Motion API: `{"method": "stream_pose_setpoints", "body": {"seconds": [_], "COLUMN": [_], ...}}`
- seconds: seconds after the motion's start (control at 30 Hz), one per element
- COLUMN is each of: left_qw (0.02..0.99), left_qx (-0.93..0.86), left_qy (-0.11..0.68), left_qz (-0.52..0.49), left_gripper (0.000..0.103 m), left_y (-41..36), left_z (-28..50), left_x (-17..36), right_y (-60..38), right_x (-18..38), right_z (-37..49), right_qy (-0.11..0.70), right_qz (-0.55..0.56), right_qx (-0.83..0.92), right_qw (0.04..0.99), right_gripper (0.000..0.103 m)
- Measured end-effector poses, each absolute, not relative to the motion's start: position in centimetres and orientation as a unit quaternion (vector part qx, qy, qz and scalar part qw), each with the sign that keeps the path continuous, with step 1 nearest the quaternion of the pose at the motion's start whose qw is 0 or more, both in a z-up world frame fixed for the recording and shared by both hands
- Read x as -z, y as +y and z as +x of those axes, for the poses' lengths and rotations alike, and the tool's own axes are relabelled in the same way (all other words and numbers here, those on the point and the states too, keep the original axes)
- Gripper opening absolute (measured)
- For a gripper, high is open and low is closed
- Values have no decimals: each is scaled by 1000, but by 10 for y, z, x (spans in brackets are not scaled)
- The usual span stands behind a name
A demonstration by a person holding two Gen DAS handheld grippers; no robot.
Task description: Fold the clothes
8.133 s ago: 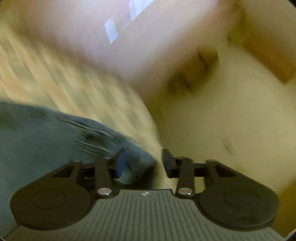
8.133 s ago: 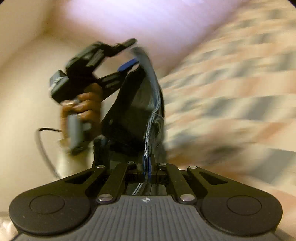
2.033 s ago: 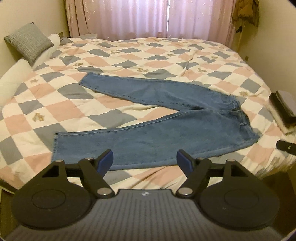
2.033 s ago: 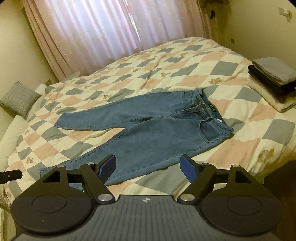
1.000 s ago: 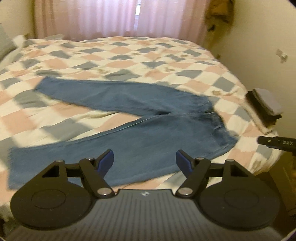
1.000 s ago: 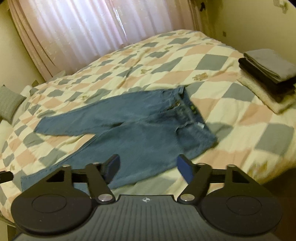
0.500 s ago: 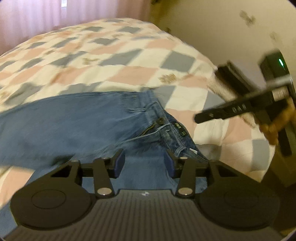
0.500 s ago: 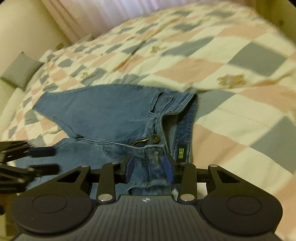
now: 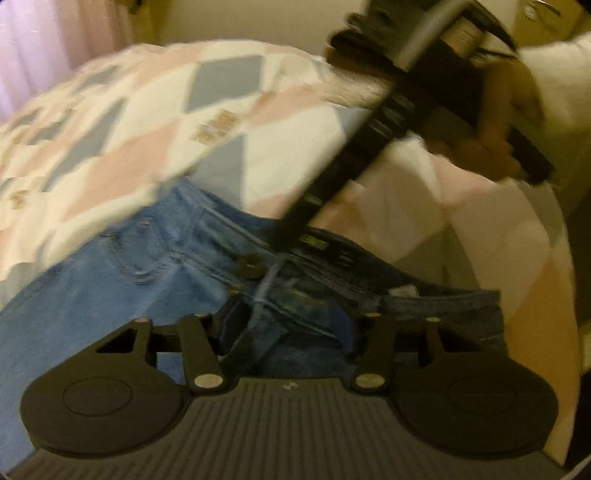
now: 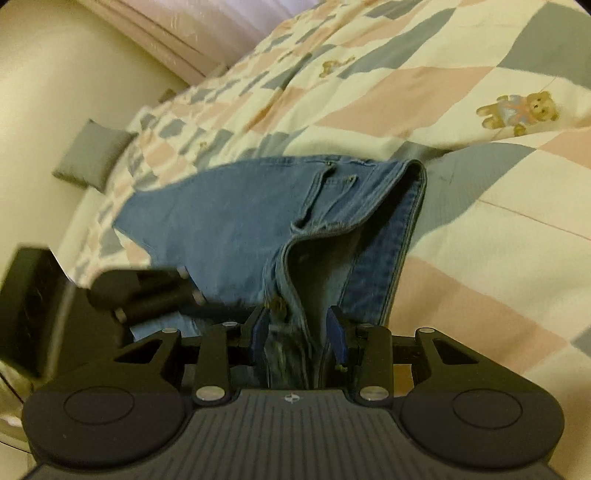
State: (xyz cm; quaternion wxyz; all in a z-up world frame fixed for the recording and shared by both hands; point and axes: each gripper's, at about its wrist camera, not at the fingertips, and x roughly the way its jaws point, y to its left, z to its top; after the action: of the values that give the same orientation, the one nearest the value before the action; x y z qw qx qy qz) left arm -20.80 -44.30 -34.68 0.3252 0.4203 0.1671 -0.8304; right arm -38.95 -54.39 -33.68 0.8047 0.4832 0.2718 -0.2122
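At the quilt's [image 10: 461, 229] edge, both grippers straddle the jeans' [image 10: 229, 221] waistband.

A bed [image 10: 480, 206] is covered by a quilt [image 10: 388, 99] of cream, pink and grey diamonds, with a teddy bear [image 10: 519, 110] printed on 1 cream patch. A grey cushion [image 10: 88, 155] leans against the cream wall [image 10: 55, 66] at the bed's far end. Pink curtains [image 10: 199, 26] hang behind it. In the left wrist view, the quilt [image 9: 147, 122] is motion-blurred.
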Motion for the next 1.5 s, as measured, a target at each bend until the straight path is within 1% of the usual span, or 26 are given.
{"method": "stream_pose_setpoints", "body": {"seconds": [0.03, 0.07, 0.1, 0.13, 0.17, 0.23, 0.27, 0.33, 0.47, 0.57, 0.7, 0.73, 0.8, 0.83, 0.87, 0.97, 1.0, 1.1, 1.17, 1.2, 1.27, 1.33, 1.4, 1.43, 1.47, 1.5], "left_qw": [324, 320, 316, 310, 304, 294, 293, 294, 297, 293, 291, 290, 297, 301, 308, 338, 349, 410, 456, 477, 510, 539, 563, 572, 577, 582], "left_qx": [830, 831, 832, 835, 840, 849, 852, 857, 871, 877, 849, 841, 838, 838, 840, 849, 851, 825, 788, 768, 730, 703, 678, 668, 657, 644], "left_qy": [160, 156, 153, 159, 168, 175, 176, 178, 231, 280, 305, 311, 306, 302, 299, 307, 308, 310, 325, 337, 363, 367, 366, 370, 377, 386], "left_qz": [425, 428, 429, 425, 418, 402, 397, 384, 314, 258, 318, 336, 341, 340, 334, 267, 243, 234, 255, 264, 275, 284, 298, 301, 306, 313], "left_gripper": [37, 24, 16, 14, 8, 8, 8, 7, 7, 8, 9, 11, 13, 14, 15, 16, 19, 19, 19, 19, 19, 19, 16, 16, 13, 8], "left_y": [-444, -445, -447, -450, -452, -452, -450, -445, -446, -459, -493, -500, -503, -504, -502, -486, -478, -450, -431, -423, -406, -396, -390, -387, -384, -382], "left_z": [-209, -207, -205, -200, -195, -186, -183, -177, -148, -125, -145, -154, -163, -167, -169, -159, -152, -129, -108, -97, -69, -51, -37, -29, -23, -17], "left_x": [349, 349, 348, 347, 345, 339, 336, 327, 306, 303, 349, 363, 368, 367, 362, 325, 312, 289, 291, 295, 310, 324, 338, 347, 353, 357], "right_y": [-548, -552, -556, -560, -563, -567, -568, -570, -561, -558, -554, -554, -553, -551, -548, -541, -538, -527, -518, -515, -512, -507, -501, -497, -492, -491], "right_x": [338, 339, 339, 341, 343, 349, 352, 355, 347, 346, 376, 381, 375, 366, 355, 326, 317, 311, 311, 313, 318, 322, 333, 341, 347, 349], "right_z": [-389, -387, -386, -384, -382, -380, -380, -383, -392, -404, -396, -397, -402, -405, -409, -412, -410, -382, -361, -352, -342, -330, -316, -310, -307, -307], "right_qy": [272, 274, 276, 282, 290, 300, 301, 302, 299, 284, 356, 349, 338, 336, 328, 281, 263, 256, 279, 289, 288, 281, 318, 350, 372, 377], "right_qz": [483, 481, 478, 475, 473, 473, 476, 487, 521, 559, 539, 552, 560, 550, 541, 522, 517, 497, 445, 421, 397, 375, 342, 313, 285, 282], "right_qx": [202, 191, 180, 169, 157, 138, 130, 123, 105, 119, 173, 179, 200, 220, 239, 265, 268, 244, 252, 257, 244, 211, 197, 206, 225, 240], "right_qw": [807, 811, 814, 817, 817, 817, 816, 810, 793, 770, 743, 735, 729, 732, 737, 760, 769, 792, 813, 821, 836, 858, 862, 858, 854, 849], "right_gripper": [28, 23, 21, 19, 19, 18, 12, 4, 3, 1, 0, 0, 0, 3, 10, 12, 12, 16, 32, 37, 38, 37, 30, 18, 0, 0]}}
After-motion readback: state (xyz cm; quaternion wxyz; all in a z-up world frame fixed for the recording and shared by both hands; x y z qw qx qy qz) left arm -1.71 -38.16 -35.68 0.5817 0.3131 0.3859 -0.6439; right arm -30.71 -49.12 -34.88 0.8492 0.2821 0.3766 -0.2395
